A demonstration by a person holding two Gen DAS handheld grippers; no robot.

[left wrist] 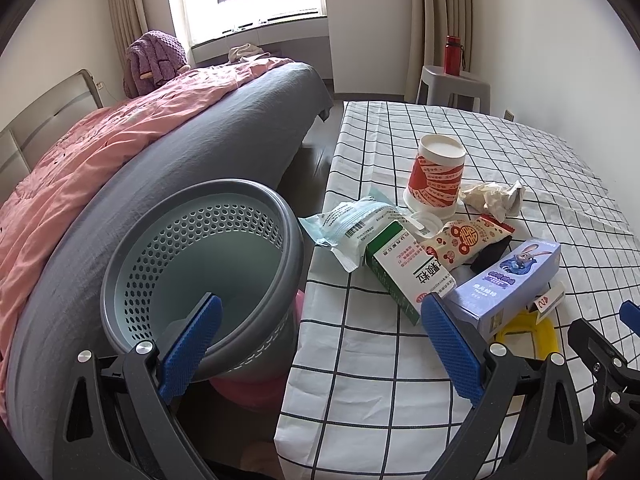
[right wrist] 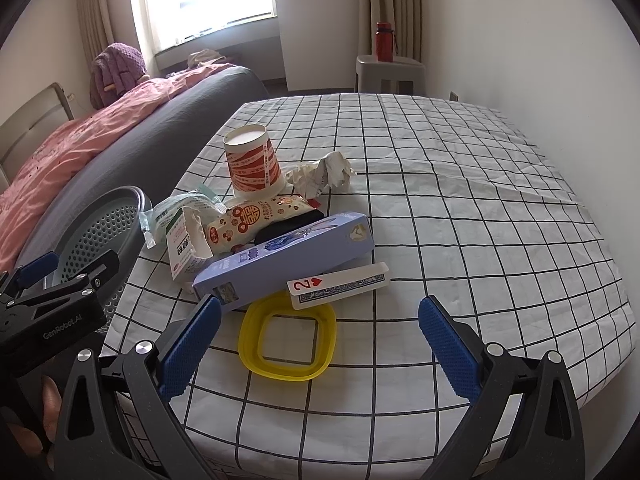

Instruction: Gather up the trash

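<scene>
Trash lies heaped on the checked tablecloth (right wrist: 460, 208): an upturned red-and-white paper cup (right wrist: 254, 164), crumpled paper (right wrist: 324, 174), a snack wrapper (right wrist: 256, 222), a green-and-white carton (left wrist: 404, 270), a plastic packet (left wrist: 352, 226), a lilac box (right wrist: 288, 258), a playing card (right wrist: 340, 282) and a yellow square ring (right wrist: 287, 340). A grey perforated bin (left wrist: 200, 268) stands beside the table. My left gripper (left wrist: 320, 320) is open, one finger over the bin, the other by the carton. My right gripper (right wrist: 320, 320) is open around the yellow ring, holding nothing.
A bed with a grey sheet and pink quilt (left wrist: 100, 152) runs along the left behind the bin. A grey stool (left wrist: 454, 86) with a red bottle (left wrist: 453, 55) stands at the far wall. Something pink (left wrist: 256, 392) lies under the bin.
</scene>
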